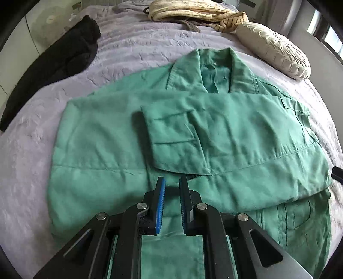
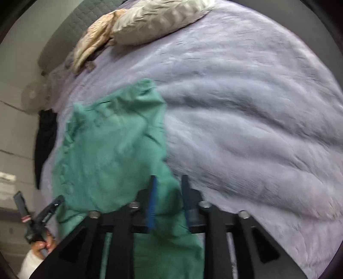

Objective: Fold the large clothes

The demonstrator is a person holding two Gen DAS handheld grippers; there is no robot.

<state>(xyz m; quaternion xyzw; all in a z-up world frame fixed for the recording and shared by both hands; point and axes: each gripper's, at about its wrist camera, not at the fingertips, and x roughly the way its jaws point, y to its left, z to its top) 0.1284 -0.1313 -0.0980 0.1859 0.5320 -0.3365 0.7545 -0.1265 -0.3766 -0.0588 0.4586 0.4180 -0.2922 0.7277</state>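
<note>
A large green jacket (image 1: 193, 137) lies flat on the lilac bedspread (image 1: 133, 49), collar at the far side, with one sleeve folded across its chest. My left gripper (image 1: 172, 182) hovers over the jacket's lower middle, jaws apart with nothing between them. In the right wrist view the jacket (image 2: 111, 154) is at the left, its right edge lifted and blurred. My right gripper (image 2: 169, 182) has its jaws apart over that edge, with green cloth between them. The left gripper (image 2: 40, 216) and the hand holding it show at lower left.
A black garment (image 1: 53, 64) lies at the bed's left edge. A cream pillow (image 1: 274, 51) and a striped beige bundle (image 1: 193, 12) lie at the far side. In the right wrist view, bare bedspread (image 2: 246, 128) stretches to the right of the jacket.
</note>
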